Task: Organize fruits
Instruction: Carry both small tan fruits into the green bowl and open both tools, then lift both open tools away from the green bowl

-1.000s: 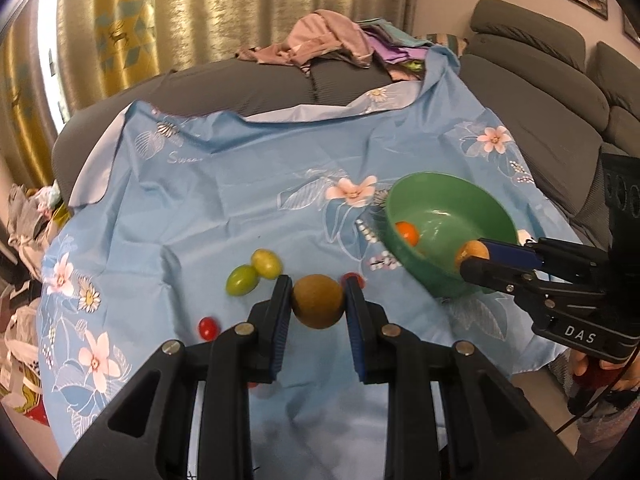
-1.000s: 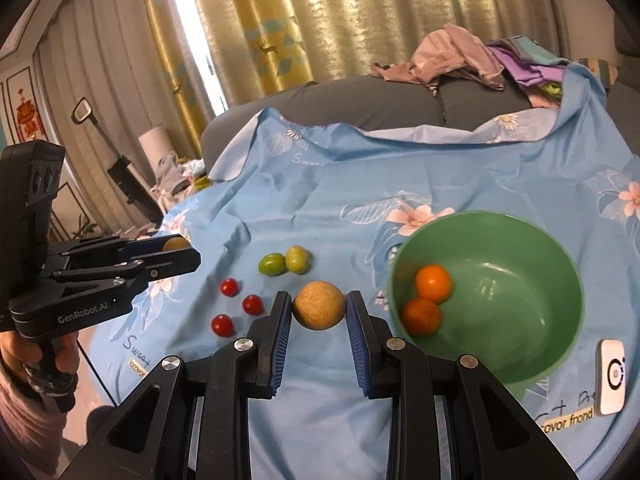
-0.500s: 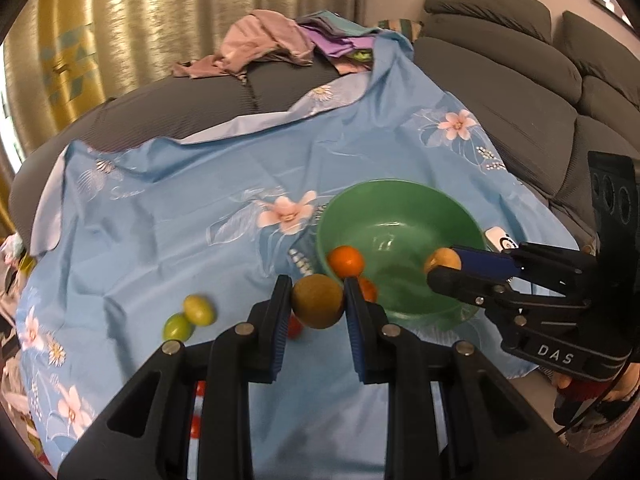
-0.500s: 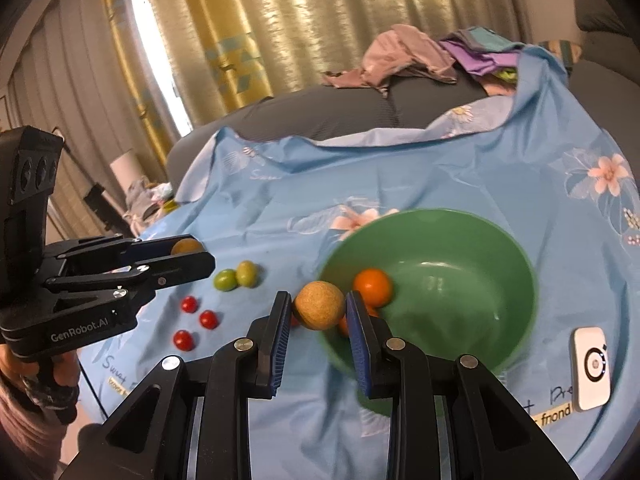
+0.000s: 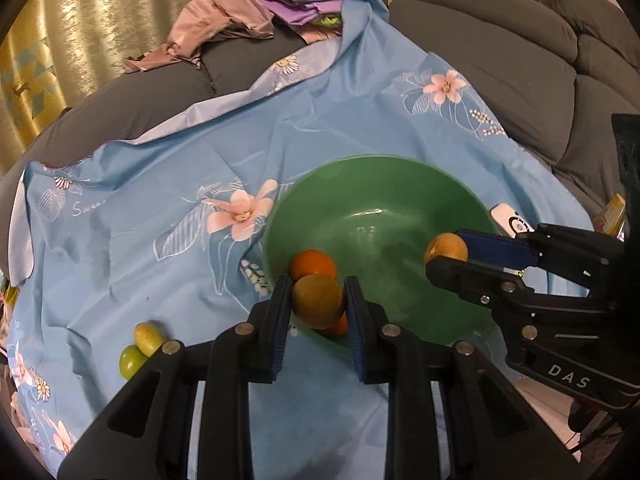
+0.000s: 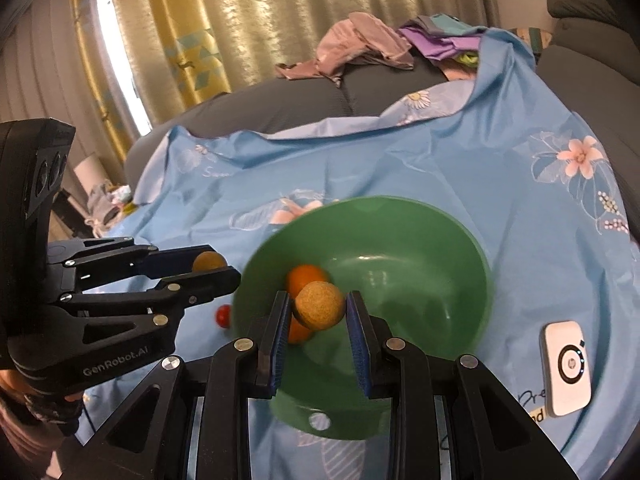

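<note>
Two tools each clamp a fruit: left tool (image 5: 316,300), right tool (image 6: 319,312), over green bowl (image 6: 460,240).

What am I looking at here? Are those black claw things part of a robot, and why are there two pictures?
No robot: a person holds a hand-operated gripper in each hand, each carrying a camera that looks along its two fingers. One picture comes from the left gripper, the other from the right gripper, so each also sees the other from the side. Each gripper is shut on a round brownish fruit: the left fruit and the right fruit, both over a green bowl. The bowl already holds oranges. It sits on a blue flowered cloth, where two green fruits, a small red fruit and a white device also lie.
</note>
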Motion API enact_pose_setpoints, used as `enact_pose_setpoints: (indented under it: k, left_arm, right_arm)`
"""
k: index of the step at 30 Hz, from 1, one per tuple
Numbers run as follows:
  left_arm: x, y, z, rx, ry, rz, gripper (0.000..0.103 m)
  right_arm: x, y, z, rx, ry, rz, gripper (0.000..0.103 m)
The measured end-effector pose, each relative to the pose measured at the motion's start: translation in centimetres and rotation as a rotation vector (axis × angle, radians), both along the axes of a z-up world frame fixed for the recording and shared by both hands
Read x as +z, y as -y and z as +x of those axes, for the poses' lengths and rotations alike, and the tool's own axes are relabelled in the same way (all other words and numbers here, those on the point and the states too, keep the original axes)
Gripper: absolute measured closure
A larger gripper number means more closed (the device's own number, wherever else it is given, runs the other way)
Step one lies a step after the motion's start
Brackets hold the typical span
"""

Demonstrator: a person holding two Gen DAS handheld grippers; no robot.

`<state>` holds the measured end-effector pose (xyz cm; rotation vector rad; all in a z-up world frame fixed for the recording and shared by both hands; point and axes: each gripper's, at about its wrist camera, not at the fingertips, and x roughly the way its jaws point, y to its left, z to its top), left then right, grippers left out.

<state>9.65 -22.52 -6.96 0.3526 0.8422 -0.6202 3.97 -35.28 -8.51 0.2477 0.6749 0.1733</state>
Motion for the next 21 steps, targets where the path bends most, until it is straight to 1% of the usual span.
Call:
enact_pose_setpoints:
  k: [5,13,15,16,17,18,21]
  left_arm:
    - [-0.8,0.8,0.4,-0.012,-0.002,0.025,0.076]
    - [-1.2,1.0,0.3,-0.004,0.037,0.053,0.076]
    - [-1.1,0.8,0.4,0.004,0.037,0.051,0.068]
    - [-1.0,0.7,0.3,0.010,0.039,0.050,0.056]
    - [-0.9,0.5,0.3,0.015,0.042,0.046,0.048]
    - [-0.8,0.3,0.3,0.020,0.044,0.042,0.045]
    - [-0.3,-0.4,0.1,0.036,0.045,0.032,0.040]
  right_arm:
    - [-0.6,0.4,0.4,-0.011,-0.019,-0.007,0.073]
    - [-1.0,0.5,0.7,-0.039,-0.042,-0.019,0.073]
    - [-1.0,0.5,0.7,-0.048,-0.049,-0.026,0.073]
    - [-1.0,0.6,0.7,-0.053,-0.053,-0.028,0.071]
    - [-1.0,0.6,0.7,-0.061,-0.057,-0.029,0.070]
    - [-0.9,0.7,0.6,-0.067,-0.059,-0.028,0.065]
    - [-0.7,0.8,0.3,-0.078,-0.058,-0.021,0.064]
